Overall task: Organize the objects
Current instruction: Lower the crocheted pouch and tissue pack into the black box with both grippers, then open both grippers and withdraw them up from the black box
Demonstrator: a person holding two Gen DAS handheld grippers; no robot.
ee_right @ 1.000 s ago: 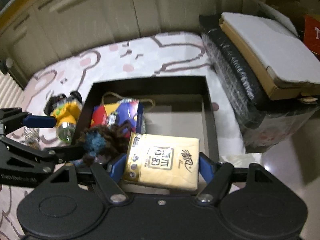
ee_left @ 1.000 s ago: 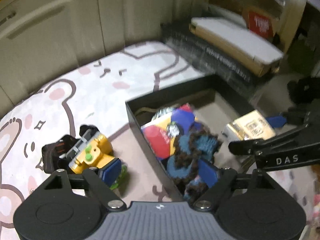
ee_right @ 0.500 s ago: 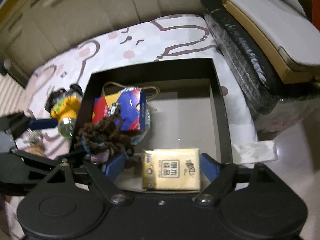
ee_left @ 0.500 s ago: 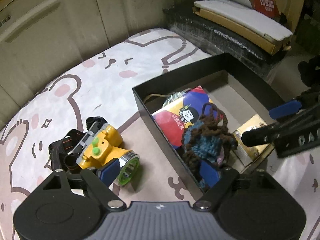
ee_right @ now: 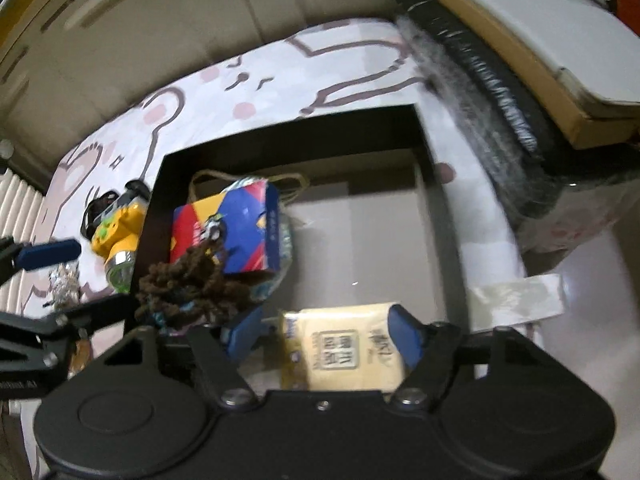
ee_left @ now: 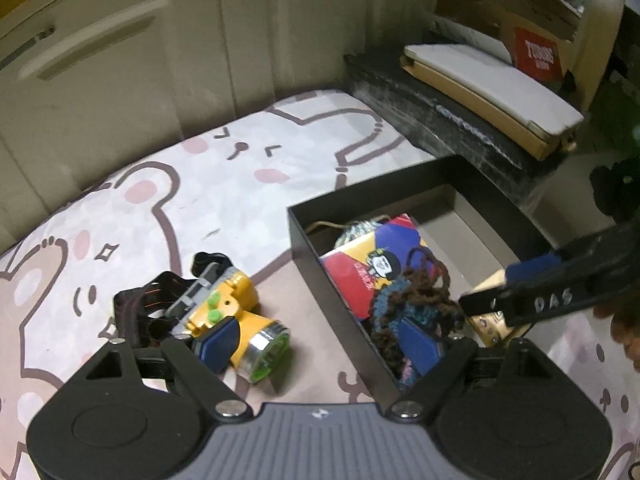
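A black box [ee_left: 320, 280] [ee_right: 444, 216] sits on the bear-print bed cover. In it lie a red-blue carton [ee_left: 372, 256] [ee_right: 228, 228], a brown-blue yarn bundle [ee_left: 416, 300] [ee_right: 192, 284] and a yellow tissue pack [ee_right: 344, 352] [ee_left: 488, 320]. A yellow headlamp [ee_left: 224, 312] [ee_right: 116, 232] lies on the cover left of the box. My left gripper [ee_left: 320, 340] is open, straddling the box's left wall. My right gripper [ee_right: 324, 332] is open around the tissue pack, which rests in the box.
Beige cabinet doors [ee_left: 120, 60] stand behind the bed cover. A black wrapped stack [ee_left: 432, 112] with a flat cardboard package [ee_left: 492, 92] on it lies to the right. A strip of white paper [ee_right: 520, 296] lies right of the box.
The right gripper let go of the tissue pack, which now lies in the box. The left gripper pulled back and left, leaving the yarn bundle in the box.
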